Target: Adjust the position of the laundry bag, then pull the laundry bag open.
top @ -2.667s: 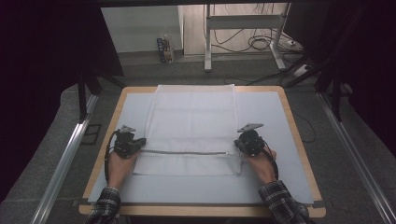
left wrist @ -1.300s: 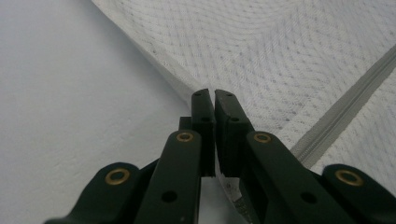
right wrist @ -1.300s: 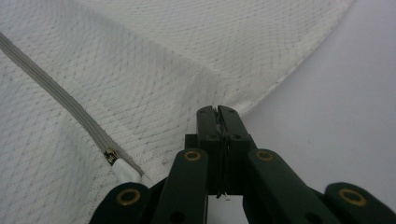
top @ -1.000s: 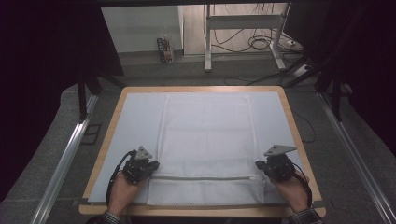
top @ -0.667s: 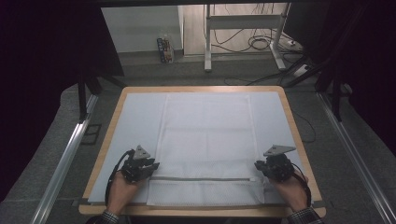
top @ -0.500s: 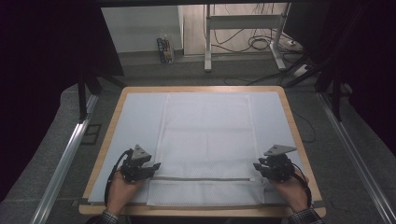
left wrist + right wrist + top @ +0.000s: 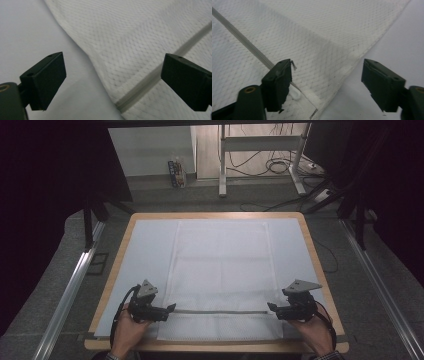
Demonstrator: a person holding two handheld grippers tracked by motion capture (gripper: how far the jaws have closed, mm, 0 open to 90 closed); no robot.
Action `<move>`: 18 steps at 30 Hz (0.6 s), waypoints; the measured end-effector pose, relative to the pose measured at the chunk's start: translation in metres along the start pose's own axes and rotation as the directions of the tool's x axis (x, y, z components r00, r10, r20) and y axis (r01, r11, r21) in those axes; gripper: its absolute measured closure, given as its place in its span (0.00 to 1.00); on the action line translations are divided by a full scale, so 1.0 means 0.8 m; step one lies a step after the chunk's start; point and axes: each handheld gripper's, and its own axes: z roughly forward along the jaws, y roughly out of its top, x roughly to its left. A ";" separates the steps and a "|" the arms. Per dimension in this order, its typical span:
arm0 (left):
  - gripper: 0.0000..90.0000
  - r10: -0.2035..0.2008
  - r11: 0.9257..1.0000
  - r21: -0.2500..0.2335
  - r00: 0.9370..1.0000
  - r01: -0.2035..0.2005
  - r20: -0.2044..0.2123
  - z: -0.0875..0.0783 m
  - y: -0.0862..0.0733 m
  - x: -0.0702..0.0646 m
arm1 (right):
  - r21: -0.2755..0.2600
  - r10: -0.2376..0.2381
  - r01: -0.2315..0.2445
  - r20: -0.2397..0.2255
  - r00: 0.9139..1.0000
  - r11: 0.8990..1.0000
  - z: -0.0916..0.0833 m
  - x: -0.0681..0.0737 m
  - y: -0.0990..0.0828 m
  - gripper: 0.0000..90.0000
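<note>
White mesh cloth flat on table, grey stripe running between both tools. L gripper at cloth's left edge, jaws just been opening, now wide apart, cloth edge & stripe end lying between, unpinched. R gripper at right edge, jaws likewise just been opening, apart, cloth corner below, not clamped.

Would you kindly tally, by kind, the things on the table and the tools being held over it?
White mesh bag: 1
Pale blue mat under it: 1
Hand-held grippers, both open, left hand-held gripper and right hand-held gripper: 2
Total: 4
</note>
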 end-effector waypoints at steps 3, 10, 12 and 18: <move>0.06 0.021 1.000 0.006 1.000 -0.021 -0.001 -0.001 -0.002 -0.004 | -0.014 0.001 -0.001 0.001 1.000 1.000 -0.002 0.001 -0.002 0.20; 0.05 0.049 0.999 0.019 0.999 -0.049 -0.018 0.000 -0.008 -0.005 | -0.022 -0.009 0.008 -0.031 0.999 1.000 -0.008 0.003 -0.011 0.11; 0.05 0.048 0.999 0.019 0.999 -0.048 -0.017 0.000 -0.007 -0.005 | -0.020 -0.007 0.006 -0.031 0.999 1.000 -0.007 0.003 -0.012 0.11; 0.05 0.069 0.997 0.031 0.997 -0.069 -0.022 0.002 -0.007 -0.007 | -0.005 -0.006 0.006 -0.036 0.999 1.000 -0.005 0.003 -0.015 0.09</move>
